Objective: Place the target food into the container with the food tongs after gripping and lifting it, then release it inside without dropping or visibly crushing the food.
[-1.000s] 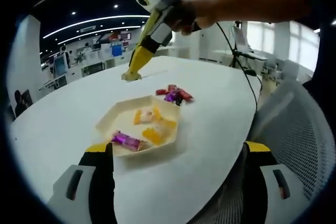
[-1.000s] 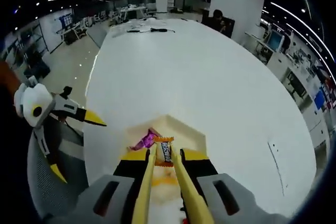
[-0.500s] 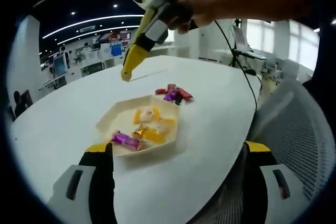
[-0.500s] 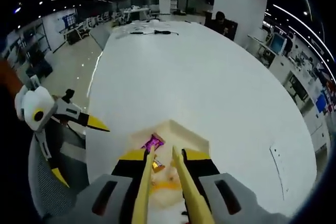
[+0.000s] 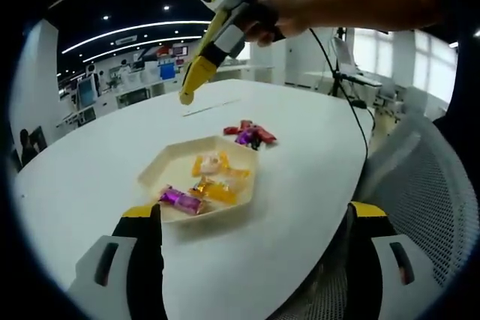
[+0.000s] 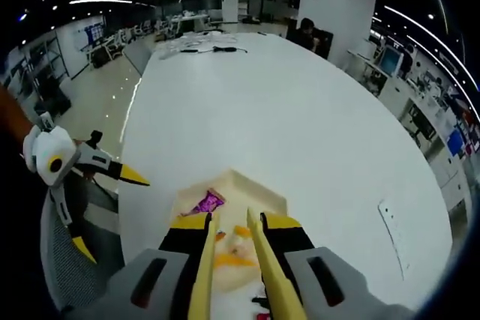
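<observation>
Right gripper [image 6: 229, 222] hovers above the container [image 5: 196, 180], tongs' jaws apart and empty; orange candy [image 5: 201, 187] lies inside. Left gripper [image 5: 255, 211] jaws wide apart.

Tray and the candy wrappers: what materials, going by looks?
Cream hexagonal tray: likely moulded pulp or matte plastic, given its dull, glare-free walls and thick rim. Purple wrapped candy: probably metallised plastic film, shiny and crinkled. Yellow-orange candies beside it look glossy, film-wrapped too.
</observation>
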`<action>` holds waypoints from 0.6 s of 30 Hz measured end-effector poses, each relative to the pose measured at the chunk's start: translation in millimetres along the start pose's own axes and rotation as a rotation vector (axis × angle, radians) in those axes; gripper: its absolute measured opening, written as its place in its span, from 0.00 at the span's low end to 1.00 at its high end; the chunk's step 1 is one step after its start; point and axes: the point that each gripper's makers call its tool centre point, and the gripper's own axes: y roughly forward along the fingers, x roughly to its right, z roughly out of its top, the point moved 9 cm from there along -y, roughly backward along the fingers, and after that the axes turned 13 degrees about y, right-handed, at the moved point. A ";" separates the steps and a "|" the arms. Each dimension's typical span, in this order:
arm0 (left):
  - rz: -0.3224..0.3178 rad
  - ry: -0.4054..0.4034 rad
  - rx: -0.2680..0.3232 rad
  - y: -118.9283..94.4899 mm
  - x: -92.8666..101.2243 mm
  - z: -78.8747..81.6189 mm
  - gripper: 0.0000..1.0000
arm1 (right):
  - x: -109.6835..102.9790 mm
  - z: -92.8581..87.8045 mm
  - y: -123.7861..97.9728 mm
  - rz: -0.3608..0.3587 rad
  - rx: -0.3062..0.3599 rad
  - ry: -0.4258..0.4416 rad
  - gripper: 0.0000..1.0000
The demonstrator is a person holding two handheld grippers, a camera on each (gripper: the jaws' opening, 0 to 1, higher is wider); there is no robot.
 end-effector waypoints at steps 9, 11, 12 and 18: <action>0.004 0.003 0.000 -1.0 -0.1 0.4 0.97 | 16.2 -17.5 -14.4 -0.037 0.019 0.017 0.25; 0.005 0.001 0.002 -0.7 -0.4 0.6 0.97 | 20.8 -21.7 -17.9 -0.049 0.025 0.026 0.25; 0.006 0.004 0.003 -0.8 -0.4 0.7 0.97 | 23.2 -24.2 -19.5 -0.054 0.023 0.032 0.25; 0.002 0.000 -0.003 -0.4 -0.1 -0.1 0.97 | 37.1 -36.4 -31.0 -0.094 0.033 0.047 0.26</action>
